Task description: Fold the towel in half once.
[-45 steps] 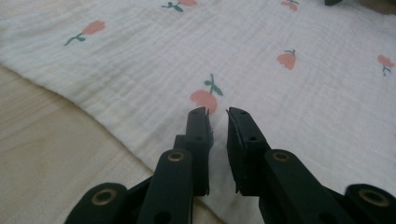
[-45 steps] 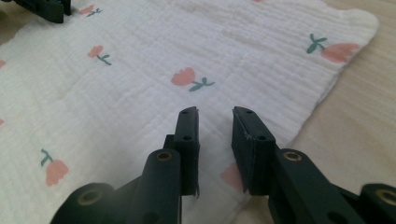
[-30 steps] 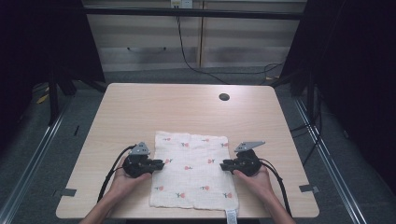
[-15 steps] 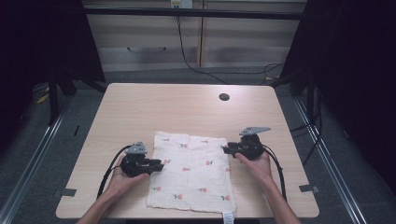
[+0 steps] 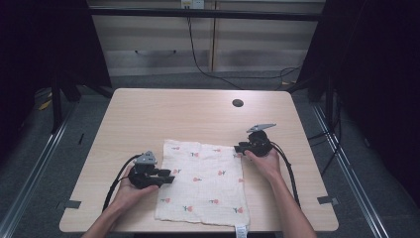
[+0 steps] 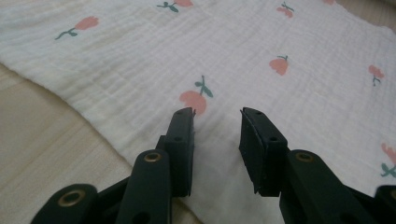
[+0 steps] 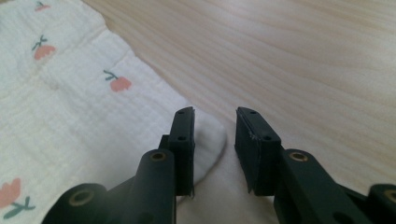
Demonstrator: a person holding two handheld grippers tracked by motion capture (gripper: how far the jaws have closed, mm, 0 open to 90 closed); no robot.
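Note:
A white muslin cloth [image 5: 203, 183] printed with small pink flowers lies flat on the near half of the wooden table [image 5: 198, 116]. My left gripper [image 5: 168, 177] rests at the cloth's left edge. In the left gripper view its jaws [image 6: 217, 123] stand apart over the cloth [image 6: 280, 46]; they have just been opening and nothing is pinched. My right gripper [image 5: 240, 148] sits at the cloth's far right corner. In the right gripper view its jaws [image 7: 215, 123] have just been closing a little, and the rounded cloth corner [image 7: 208, 135] lies under the gap, not pressed.
A dark round hole [image 5: 237, 103] sits in the tabletop at the far right. Black cables [image 5: 289, 168] trail from both grippers toward the near edge. A white label [image 5: 241, 231] hangs from the cloth's near right corner. Bare wood [image 7: 303, 56] lies beyond the cloth.
My right gripper has moved away from the person along the cloth's right edge to its far corner. The left gripper has stayed at the left edge.

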